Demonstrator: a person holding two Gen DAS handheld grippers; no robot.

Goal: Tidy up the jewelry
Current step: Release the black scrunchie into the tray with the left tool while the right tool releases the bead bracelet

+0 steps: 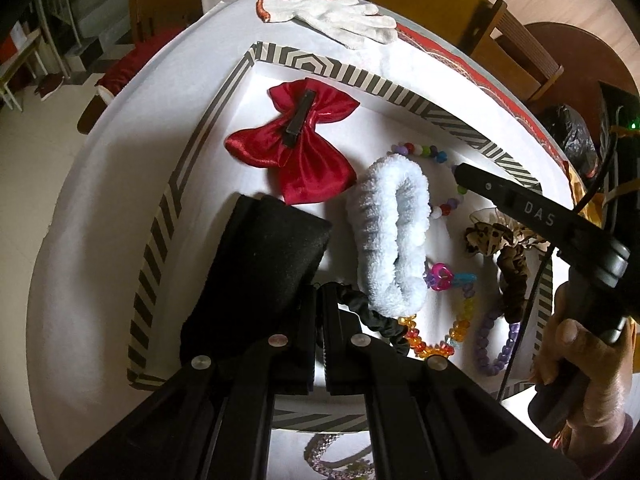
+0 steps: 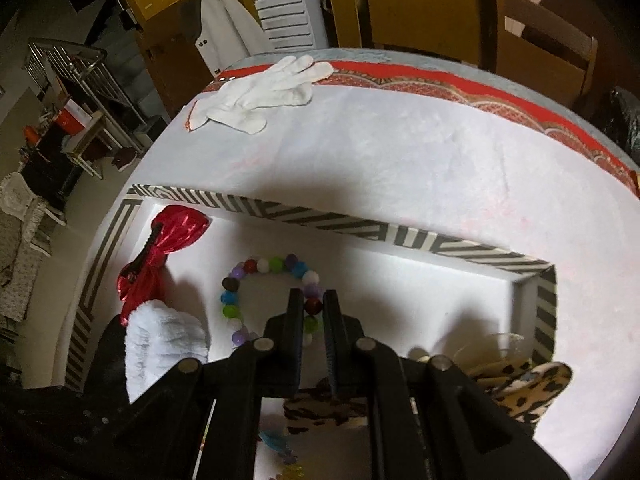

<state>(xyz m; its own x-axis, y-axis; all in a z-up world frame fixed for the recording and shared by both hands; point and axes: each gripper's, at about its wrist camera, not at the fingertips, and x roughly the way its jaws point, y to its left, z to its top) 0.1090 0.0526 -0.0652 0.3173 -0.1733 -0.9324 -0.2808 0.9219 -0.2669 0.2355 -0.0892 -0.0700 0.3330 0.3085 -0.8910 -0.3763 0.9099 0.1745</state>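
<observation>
A shallow box with a striped rim lies on the white table. In it are a red bow clip, a fluffy white scrunchie, a coloured bead bracelet, a leopard scrunchie, orange and purple bead bracelets, and a black cloth. My left gripper is shut on a black scrunchie over the box. My right gripper is narrowly closed over the bead bracelet; it also shows in the left wrist view.
A white glove lies at the table's far edge on a red patterned cloth. Wooden chairs stand behind the table. A beaded piece lies outside the box near me.
</observation>
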